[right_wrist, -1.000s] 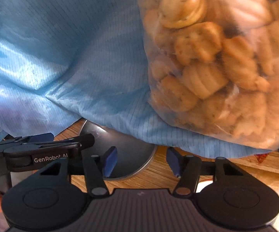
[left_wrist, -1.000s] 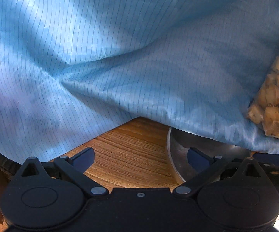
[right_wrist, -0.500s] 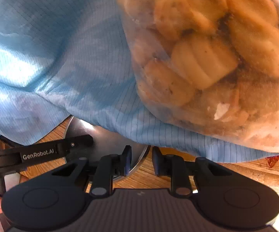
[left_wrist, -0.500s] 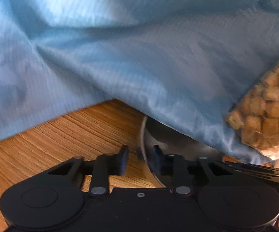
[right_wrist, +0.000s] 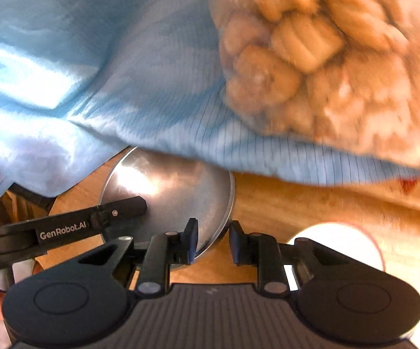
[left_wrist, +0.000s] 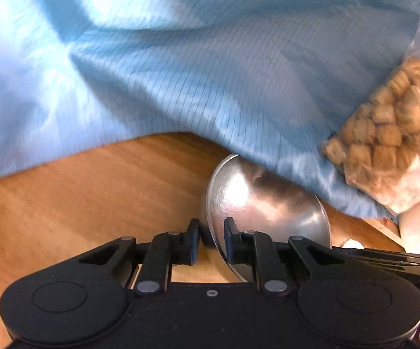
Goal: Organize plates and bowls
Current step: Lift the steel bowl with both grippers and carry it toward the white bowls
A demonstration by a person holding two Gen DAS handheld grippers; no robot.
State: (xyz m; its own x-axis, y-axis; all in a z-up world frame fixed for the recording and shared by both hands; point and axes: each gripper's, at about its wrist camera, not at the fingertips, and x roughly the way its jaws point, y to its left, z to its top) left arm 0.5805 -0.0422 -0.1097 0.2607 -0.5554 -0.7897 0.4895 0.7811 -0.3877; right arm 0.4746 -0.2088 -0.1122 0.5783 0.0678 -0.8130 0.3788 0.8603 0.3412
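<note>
A: Any change at the steel plate point(left_wrist: 256, 203)?

B: Yes. Left hand-held gripper point(left_wrist: 211, 240), wide a second ago, just narrowed, straddling the near rim. Right hand-held gripper point(right_wrist: 212, 241) likewise narrowed over the opposite rim; firm pinch unclear on both.

A: Location?

B: On the wooden desk point(left_wrist: 93, 192), half under blue cloth point(left_wrist: 180, 72) and a biscuit bag point(right_wrist: 326, 58). Probably ready for lifting out.

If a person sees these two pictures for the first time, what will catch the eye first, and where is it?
A large blue cloth with thin dark lines fills the upper part of both views and drapes over the far edge of a shiny metal bowl on the wooden table. A clear bag of cookies lies on the cloth at the upper right. Low in each view, the left gripper and right gripper straddle opposite rims of the bowl.
</note>
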